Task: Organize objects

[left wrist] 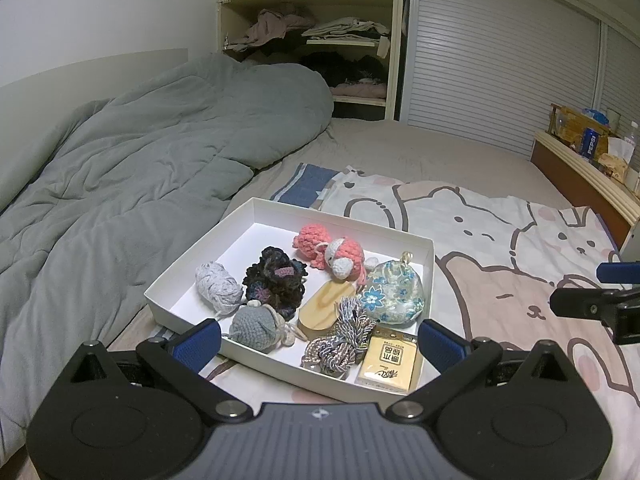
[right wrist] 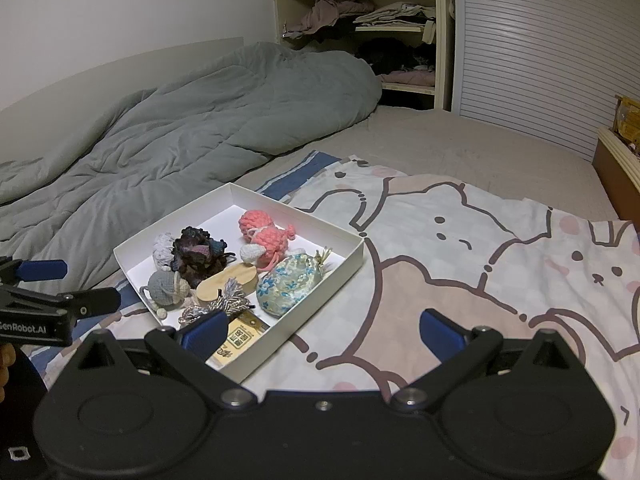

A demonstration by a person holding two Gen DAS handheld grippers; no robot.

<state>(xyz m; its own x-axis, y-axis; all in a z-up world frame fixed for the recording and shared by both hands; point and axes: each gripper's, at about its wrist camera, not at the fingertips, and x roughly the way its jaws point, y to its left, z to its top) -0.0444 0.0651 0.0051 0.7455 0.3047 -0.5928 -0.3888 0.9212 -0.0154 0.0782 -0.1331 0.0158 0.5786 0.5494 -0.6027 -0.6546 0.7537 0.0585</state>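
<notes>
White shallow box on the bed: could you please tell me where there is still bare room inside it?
In the white shallow box, the far-left corner behind the pale grey yarn ball and pink crochet doll is bare. The near half is crowded: grey crochet pouch, wooden piece, twisted cord bundle, floral fabric pouch, yellow packet.

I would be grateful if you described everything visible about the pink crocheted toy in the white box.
The pink crocheted toy looks like chunky pink yarn with a white knitted end. It lies on its side toward the far side of the white box, beside the dark crocheted piece, and appears to touch the floral pouch. Neither gripper holds it.
</notes>
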